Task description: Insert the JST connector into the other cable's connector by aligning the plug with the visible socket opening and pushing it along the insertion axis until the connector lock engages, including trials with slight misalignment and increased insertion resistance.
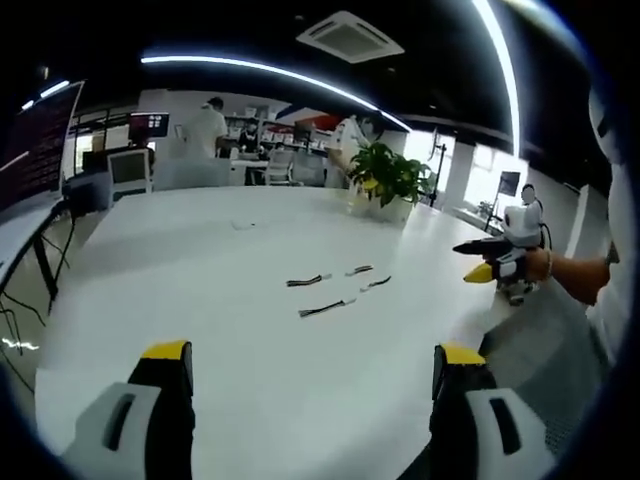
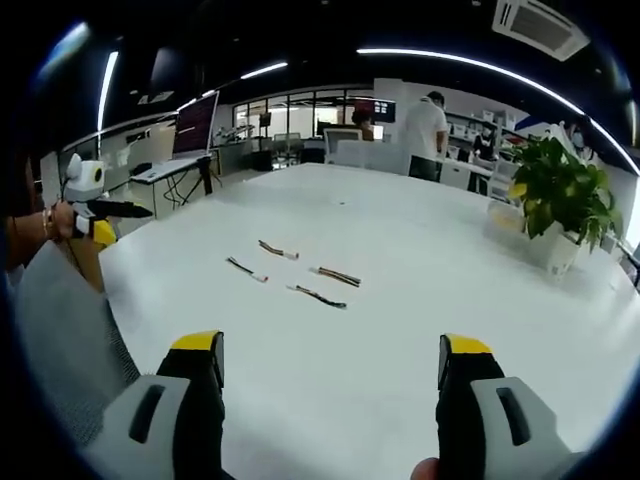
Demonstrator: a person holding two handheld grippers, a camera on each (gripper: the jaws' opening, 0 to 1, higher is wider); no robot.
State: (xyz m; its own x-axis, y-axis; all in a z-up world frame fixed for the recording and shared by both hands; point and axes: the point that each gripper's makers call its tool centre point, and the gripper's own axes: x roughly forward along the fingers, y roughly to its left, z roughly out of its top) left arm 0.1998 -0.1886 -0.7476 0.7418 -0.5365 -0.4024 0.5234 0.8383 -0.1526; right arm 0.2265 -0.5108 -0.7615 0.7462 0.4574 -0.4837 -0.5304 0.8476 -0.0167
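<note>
L gripper (image 1: pixel 312 362): jaws wide apart, nothing btwn them, yellow tips over bare white table (image 1: pixel 200 300). Also seen from R gripper view at far left (image 2: pixel 103 222), held by a hand (image 2: pixel 60 222) off the table edge.
R gripper (image 2: pixel 330 358): jaws wide apart, nothing held, above the table (image 2: pixel 400 230). Seen from L gripper view at far right (image 1: pixel 480 262), in a hand (image 1: pixel 540 264), beside the table edge.
Cables: four short cable pieces w/ connectors lying loose mid-table, well ahead of both jaw pairs, untouched. L gripper view: one at (image 1: pixel 308 281), one at (image 1: pixel 359 270), one at (image 1: pixel 376 283), nearest at (image 1: pixel 327 307). Near each other, not joined as far as I can tell; plug/socket detail too small to read.
Plant (image 1: pixel 388 178): potted, on far side of table, past the cables.
Backgrd: office desks, monitor (image 2: pixel 195 125), people standing far back (image 2: pixel 425 125).
</note>
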